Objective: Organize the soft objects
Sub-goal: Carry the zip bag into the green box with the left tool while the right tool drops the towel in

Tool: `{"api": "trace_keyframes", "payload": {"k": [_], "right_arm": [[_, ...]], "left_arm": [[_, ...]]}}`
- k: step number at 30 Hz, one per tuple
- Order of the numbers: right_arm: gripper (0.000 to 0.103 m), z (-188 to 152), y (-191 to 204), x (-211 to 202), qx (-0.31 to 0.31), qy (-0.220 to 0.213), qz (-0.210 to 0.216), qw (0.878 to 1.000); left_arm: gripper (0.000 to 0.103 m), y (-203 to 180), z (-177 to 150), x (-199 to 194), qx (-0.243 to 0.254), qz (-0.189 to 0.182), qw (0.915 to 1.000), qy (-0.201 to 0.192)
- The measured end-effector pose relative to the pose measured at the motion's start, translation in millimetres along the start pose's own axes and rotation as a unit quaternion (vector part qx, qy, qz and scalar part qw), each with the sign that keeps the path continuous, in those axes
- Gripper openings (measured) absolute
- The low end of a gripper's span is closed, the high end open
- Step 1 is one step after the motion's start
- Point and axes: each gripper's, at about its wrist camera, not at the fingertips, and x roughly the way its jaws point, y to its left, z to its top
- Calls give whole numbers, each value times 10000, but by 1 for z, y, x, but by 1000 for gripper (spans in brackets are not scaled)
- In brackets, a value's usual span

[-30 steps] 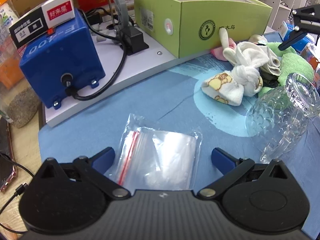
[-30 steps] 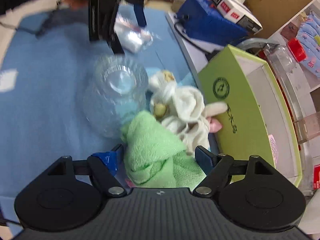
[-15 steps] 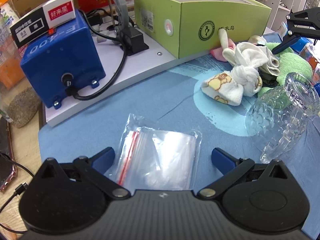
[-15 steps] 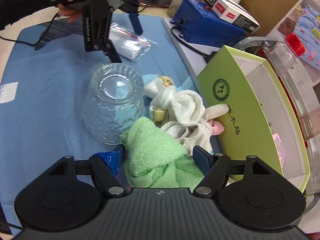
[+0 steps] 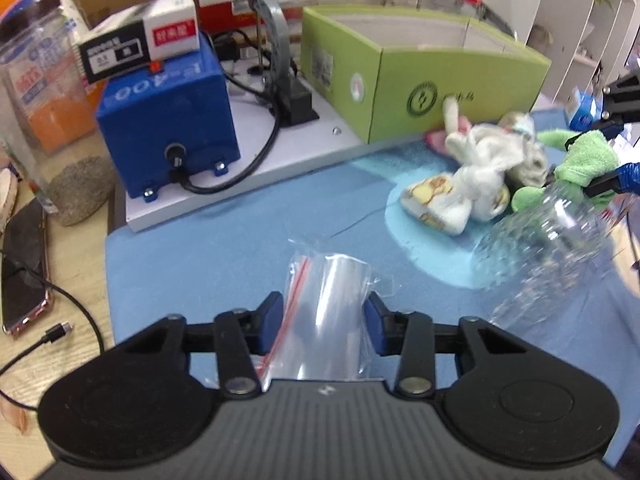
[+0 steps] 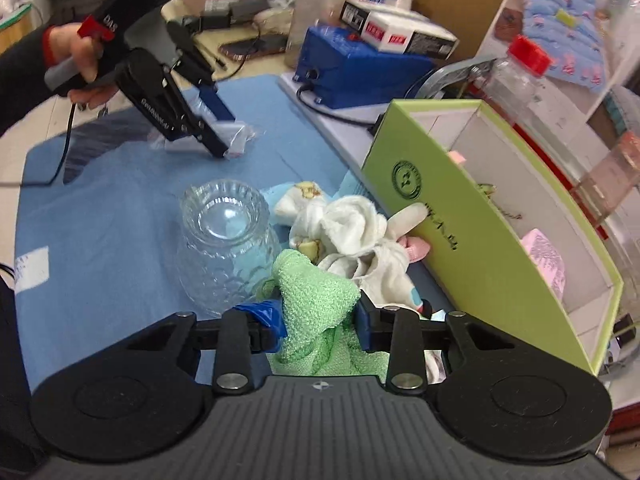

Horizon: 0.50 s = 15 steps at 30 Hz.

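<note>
Both of your views are bright and evenly lit, with no hard shadows; only soft dark patches sit under the drinking glass (image 6: 226,248) and on the blue mat (image 6: 120,208). You get white glare streaks on the plastic bag (image 5: 328,304) and highlights on the glass rim. In the left view the glass (image 5: 548,248) and the right-hand edge are smeared by motion blur, and the green box (image 5: 424,84) looks soft. Fisheye bending curves the box walls and the shelves (image 5: 576,20) at your frame edges. The right view is sharper at centre; its far right edge, by the red-capped bottle (image 6: 516,76), is blurred.
</note>
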Motion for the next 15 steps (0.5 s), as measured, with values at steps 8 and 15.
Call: {"api": "trace_keyframes", "payload": {"k": [8, 15], "right_arm": [[17, 10, -37, -56, 719, -862, -570, 9920], [18, 2, -62, -61, 1097, -1109, -721, 9851]], "left_arm": [[42, -8, 54, -44, -319, -313, 9960, -776], [42, -13, 90, -39, -439, -682, 9934, -814]]}}
